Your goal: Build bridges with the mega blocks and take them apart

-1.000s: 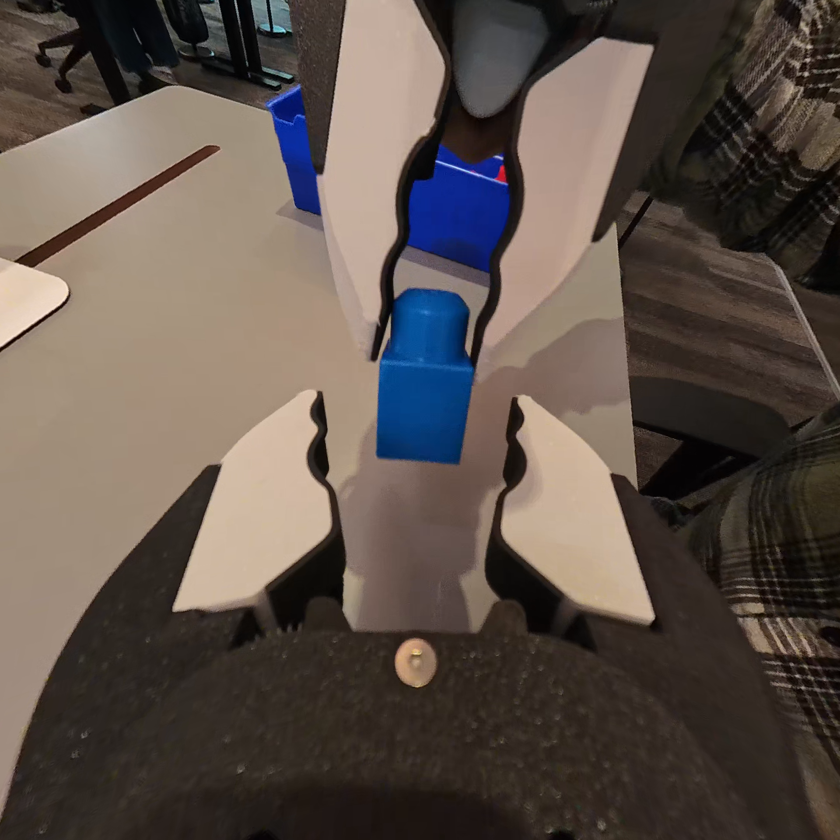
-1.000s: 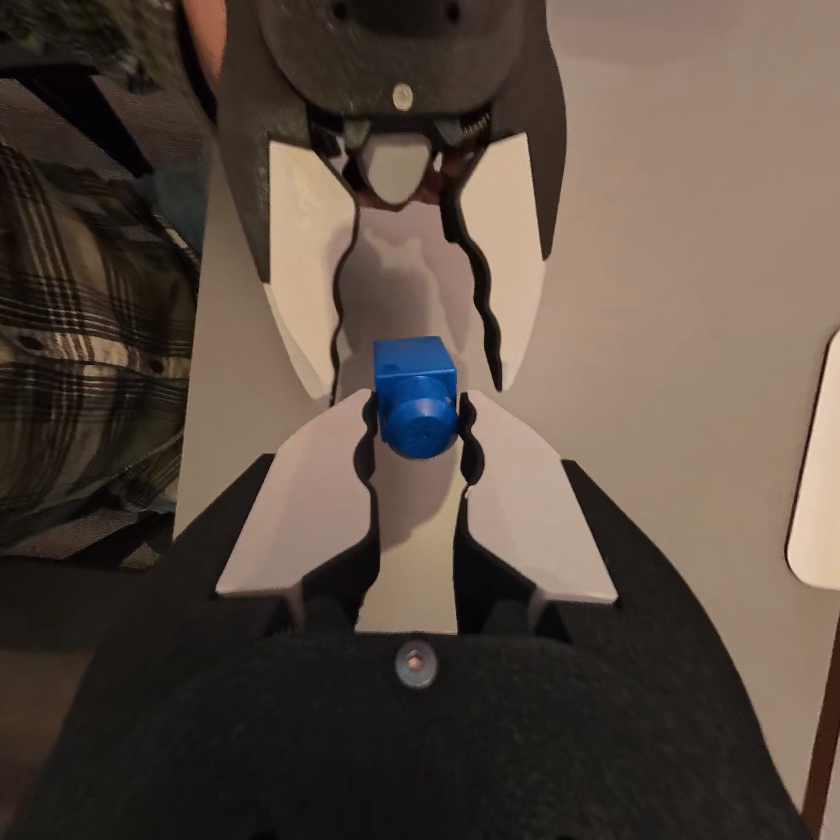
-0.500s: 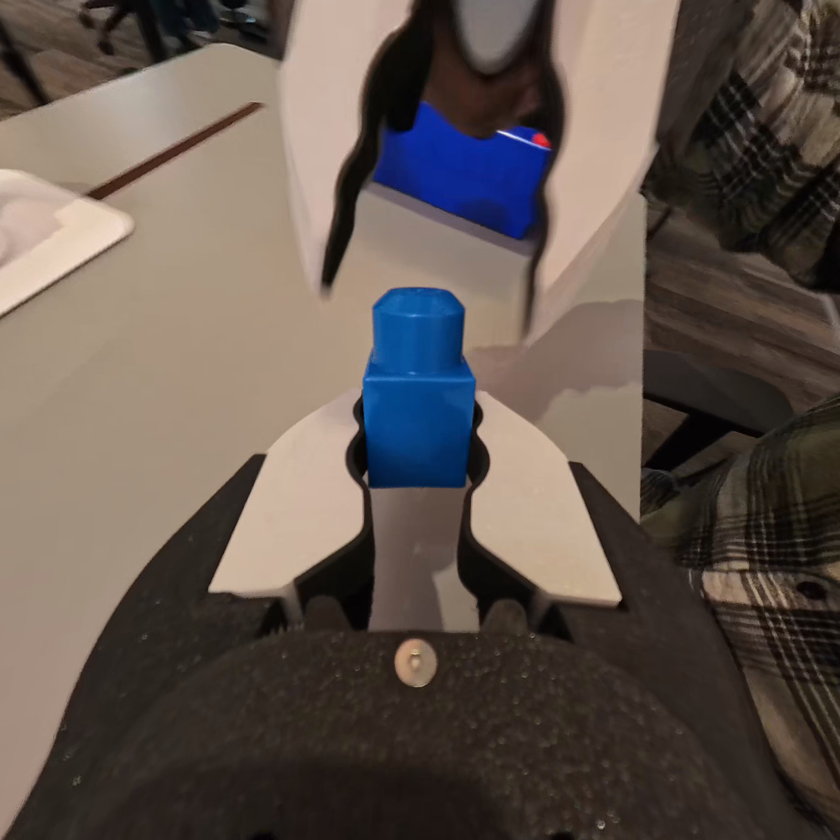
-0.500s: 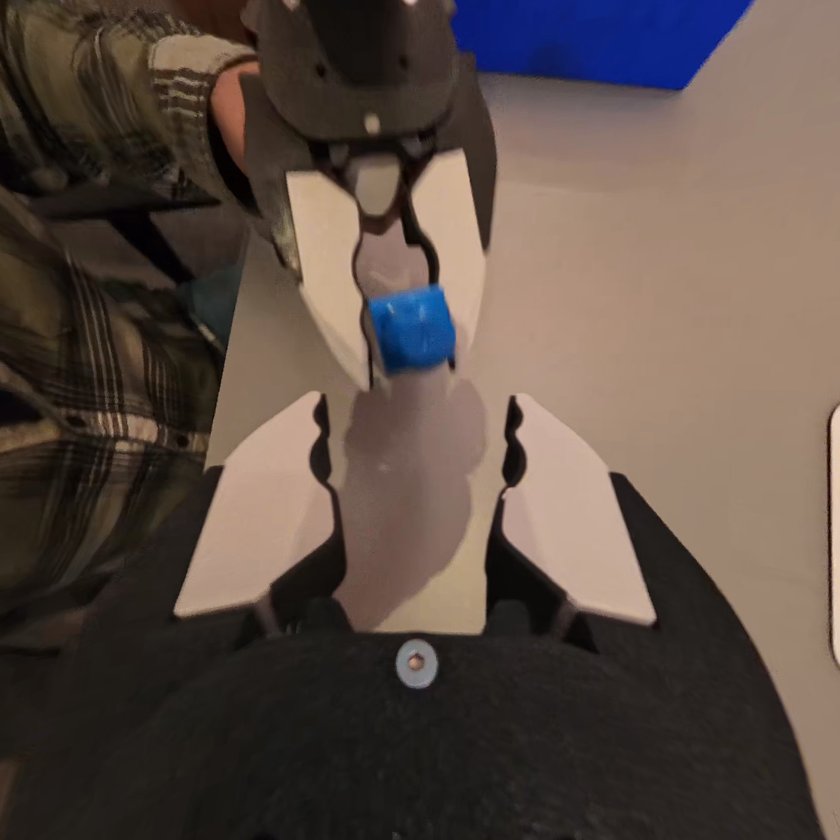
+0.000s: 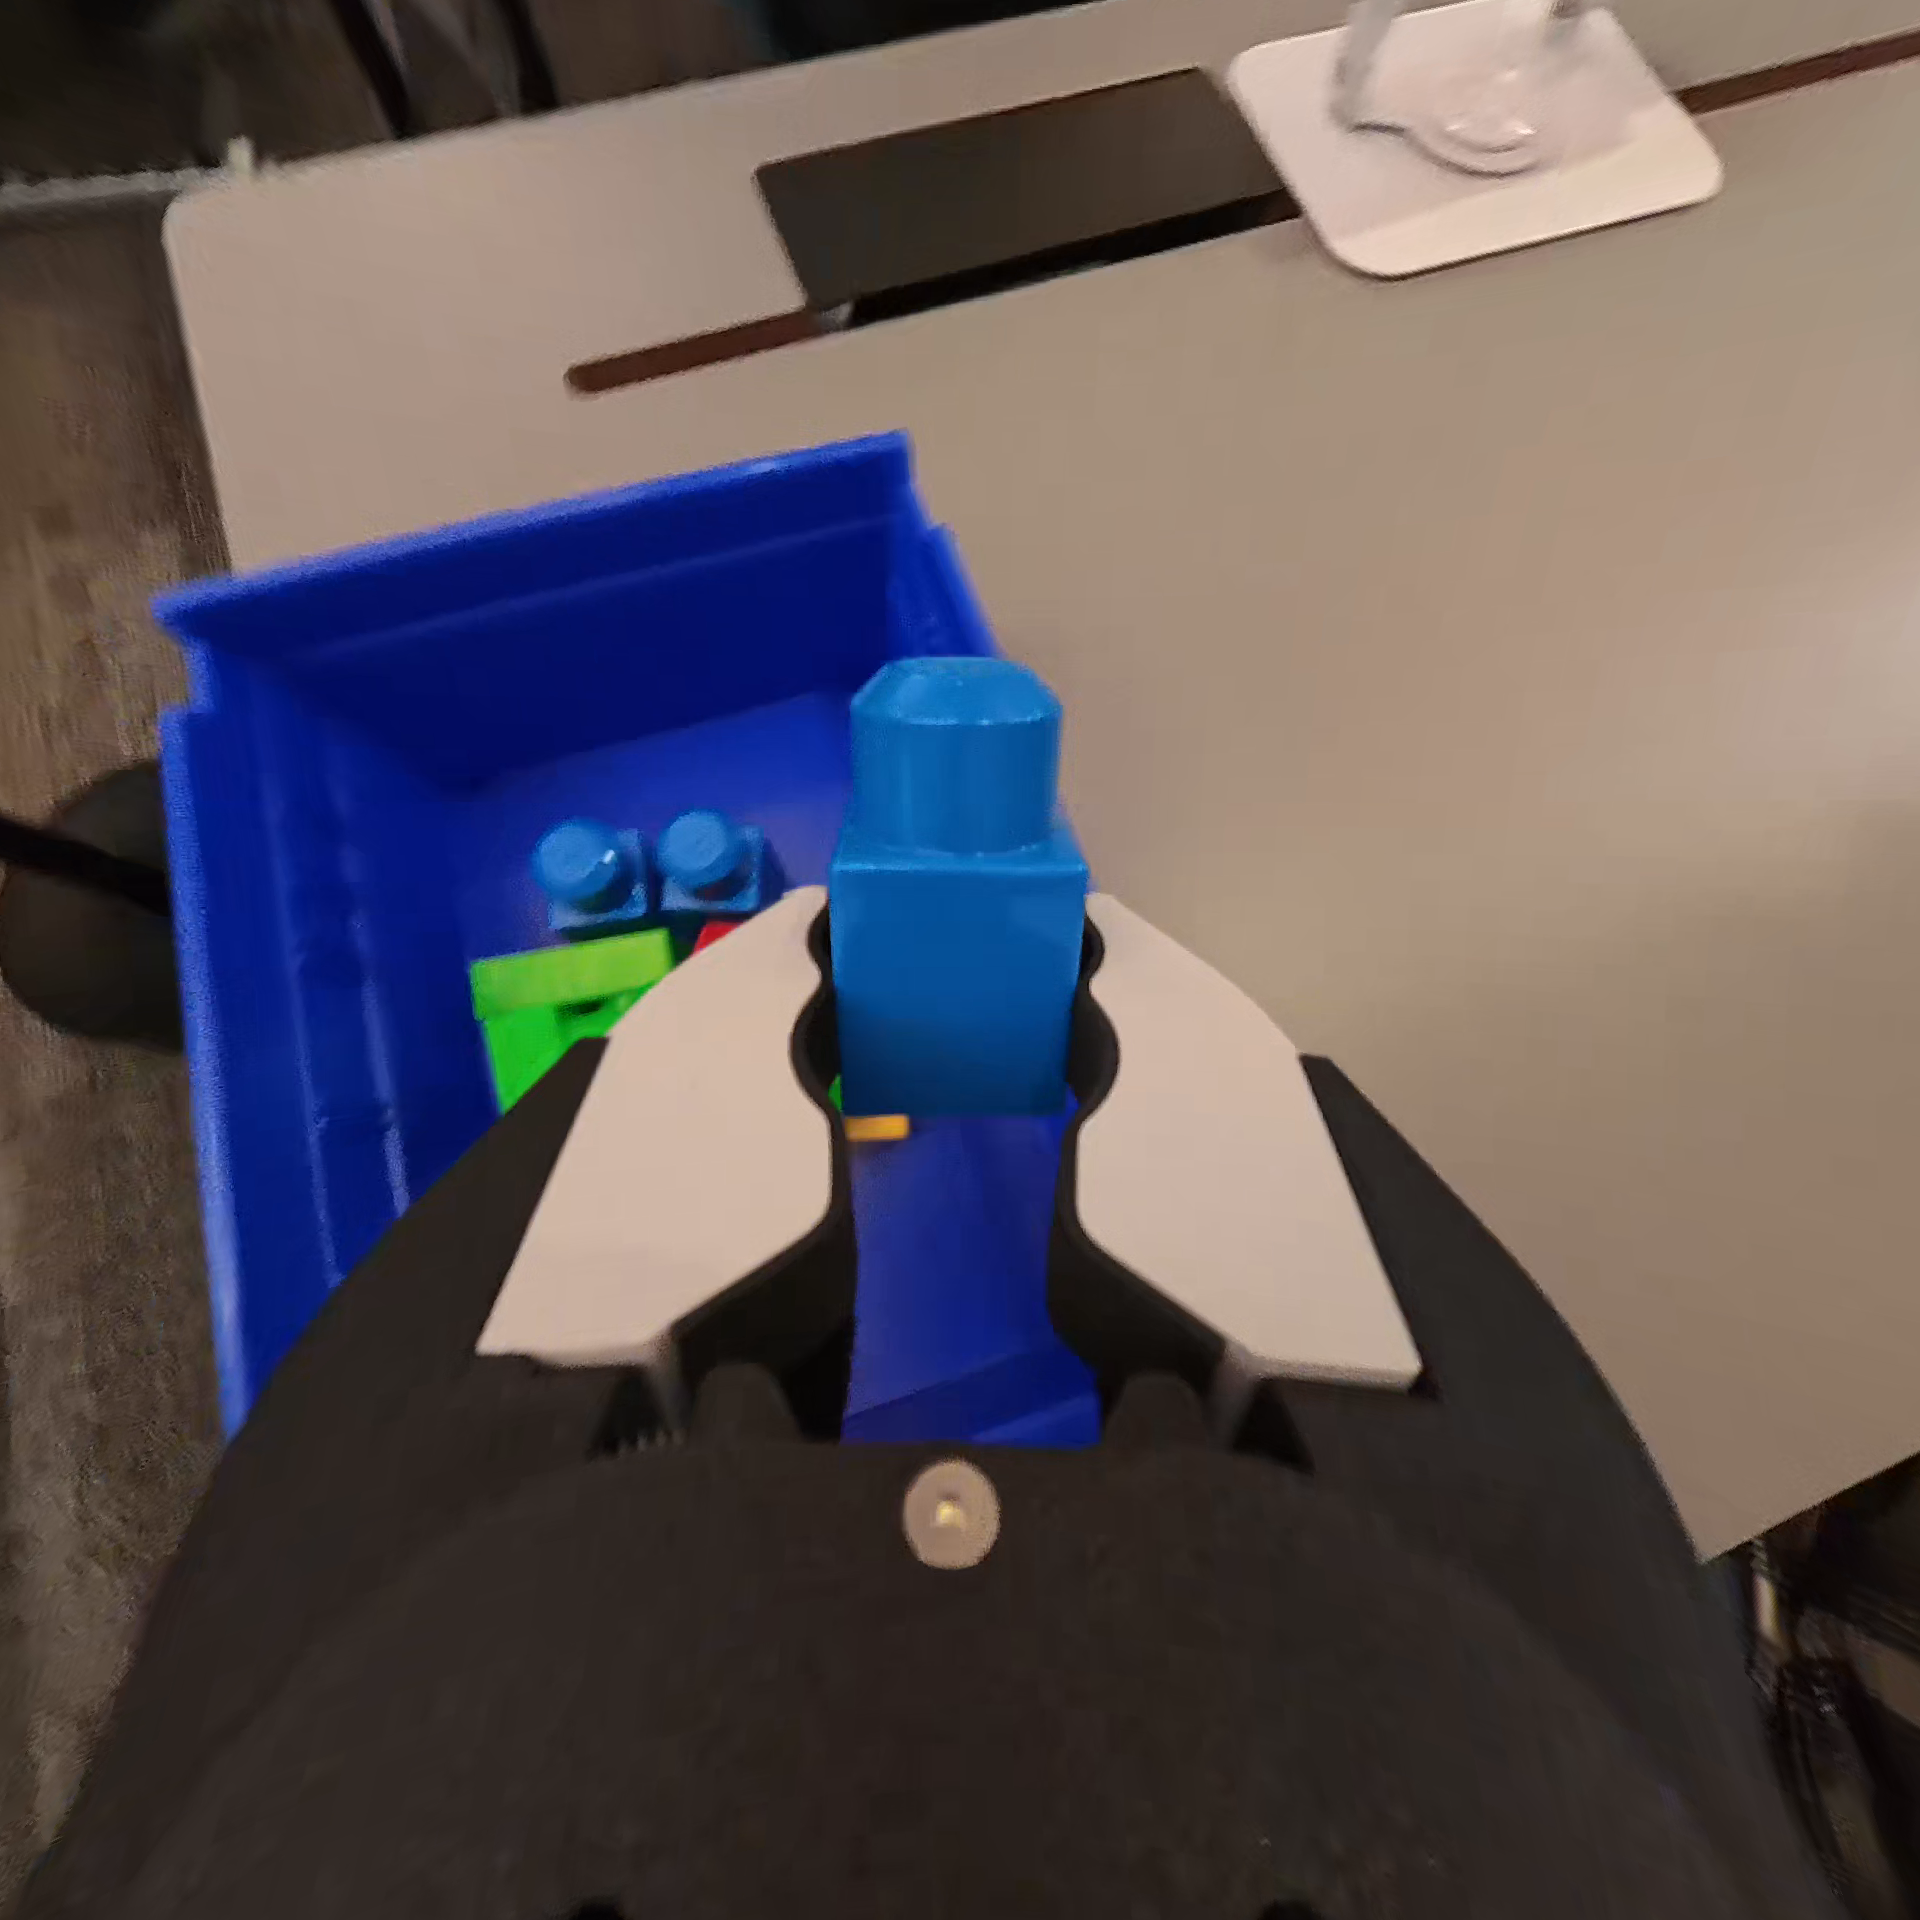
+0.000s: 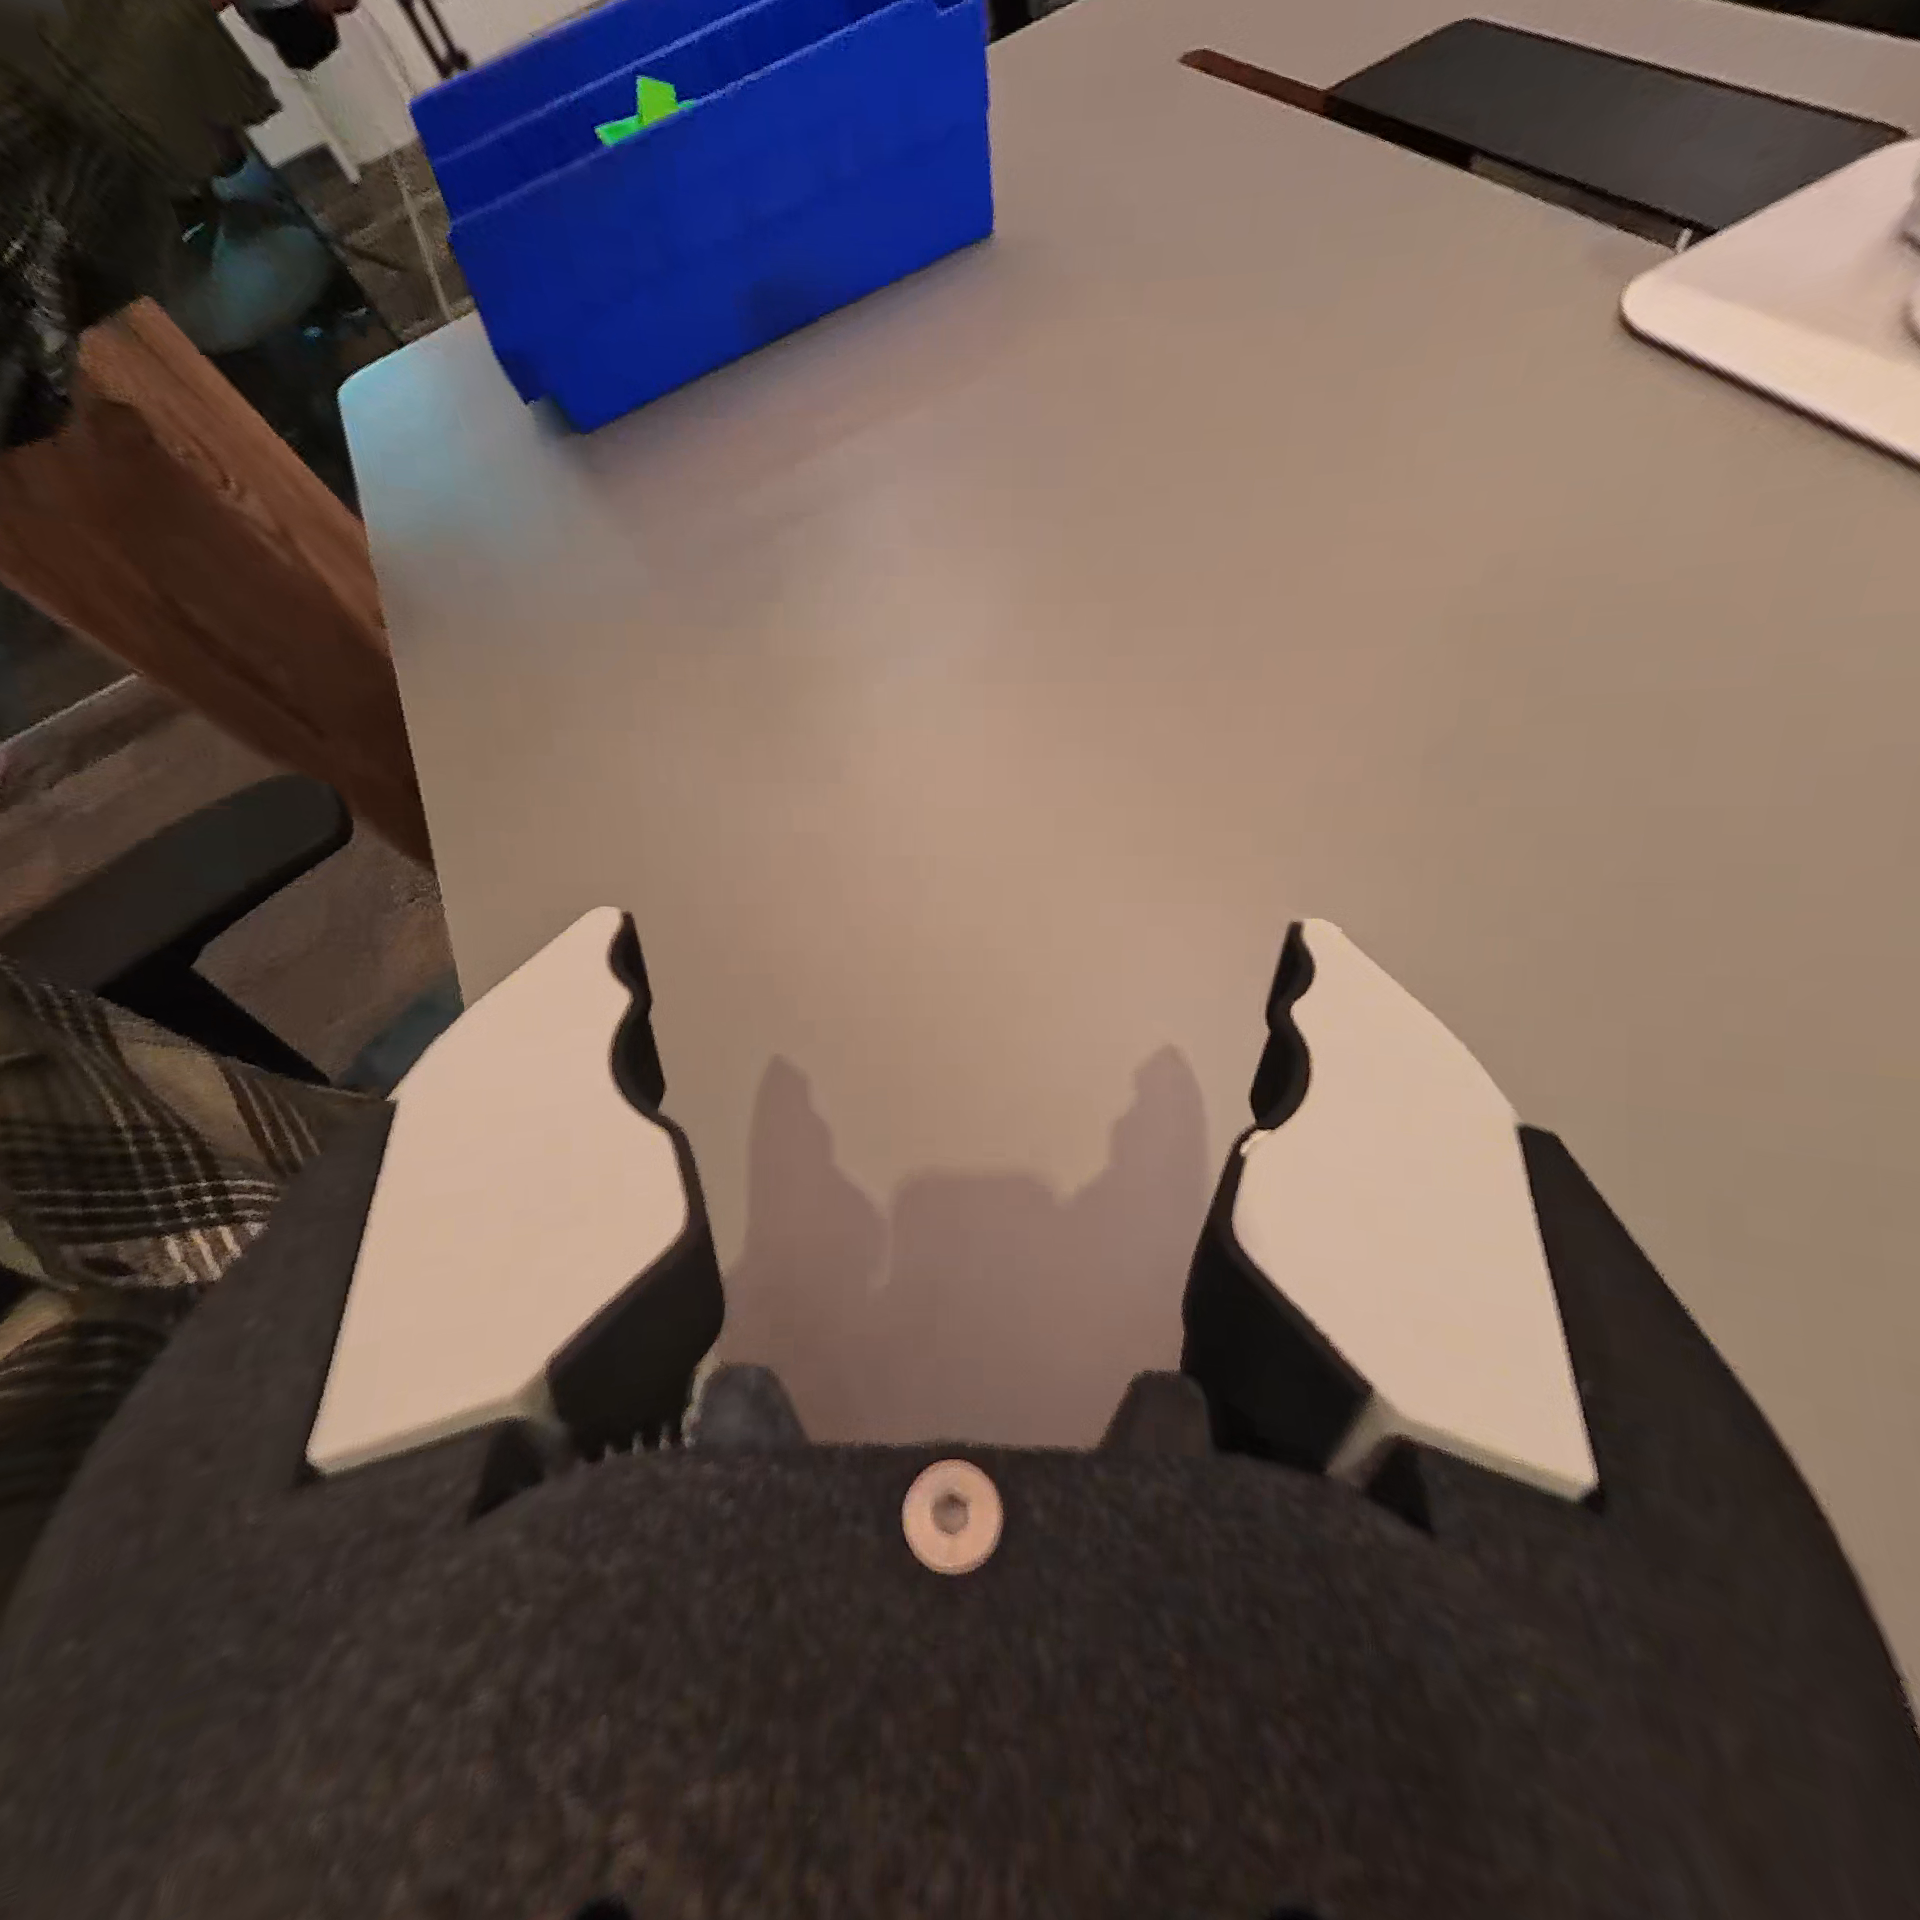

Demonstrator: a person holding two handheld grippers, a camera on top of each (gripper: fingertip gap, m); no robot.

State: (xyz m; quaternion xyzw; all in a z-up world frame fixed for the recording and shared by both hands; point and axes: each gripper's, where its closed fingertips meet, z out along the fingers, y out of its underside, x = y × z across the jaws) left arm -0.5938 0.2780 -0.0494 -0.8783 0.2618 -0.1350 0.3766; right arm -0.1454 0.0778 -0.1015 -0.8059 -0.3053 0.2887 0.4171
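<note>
Left claw (image 5: 954,997) grips blue block (image 5: 951,935) (right claw (image 6: 961,1023) wide open).

Between the white fingers (image 5: 707,1132) of the black left gripper (image 5: 954,997) sits a blue block (image 5: 951,977). Below and ahead of it is a darker blue bin (image 5: 312,935), holding a bright green block (image 5: 566,997) and two blue studs (image 5: 649,868). The right gripper (image 6: 961,1029), likewise black and white, is over a grey table (image 6: 1039,623); a white tray (image 6: 1787,312) is far right, plaid cloth (image 6: 114,1143) at left.
</note>
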